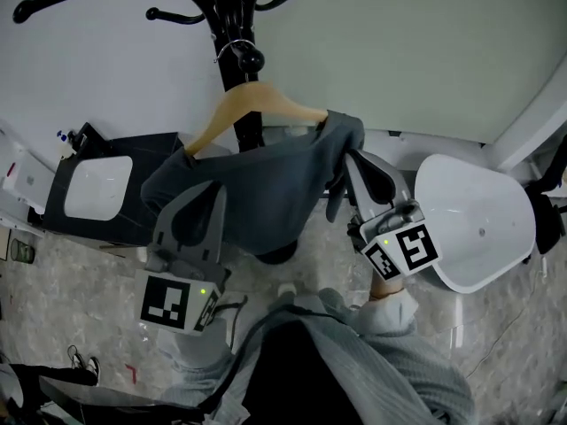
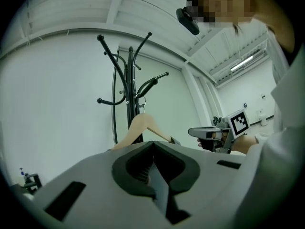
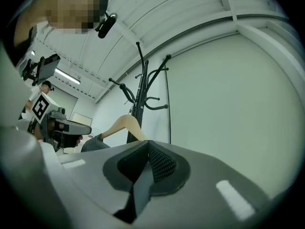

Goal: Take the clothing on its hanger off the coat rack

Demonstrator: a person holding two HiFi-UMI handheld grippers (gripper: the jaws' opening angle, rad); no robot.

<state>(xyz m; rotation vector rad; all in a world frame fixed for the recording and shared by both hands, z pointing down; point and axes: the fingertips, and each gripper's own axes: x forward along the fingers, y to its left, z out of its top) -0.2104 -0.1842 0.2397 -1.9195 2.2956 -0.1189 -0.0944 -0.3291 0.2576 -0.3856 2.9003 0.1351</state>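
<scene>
A black coat rack (image 1: 232,25) stands against the wall. A wooden hanger (image 1: 252,100) hangs from it by a metal hook (image 1: 232,50). A grey garment (image 1: 266,184) is draped over the hanger. My left gripper (image 1: 215,191) is shut, its tip against the garment's lower left part. My right gripper (image 1: 348,155) is shut too, with its tip at the garment's right shoulder. In the left gripper view the jaws of the left gripper (image 2: 153,143) meet with nothing showing between them, below the hanger (image 2: 143,125). The right gripper (image 3: 147,142) looks the same, under the hanger (image 3: 125,124).
A white moulded chair (image 1: 469,220) stands at the right, close to my right gripper. A black stand with a white pad (image 1: 97,189) sits at the left. The rack's base (image 1: 275,253) is below the garment. A person (image 3: 45,86) stands far off in the right gripper view.
</scene>
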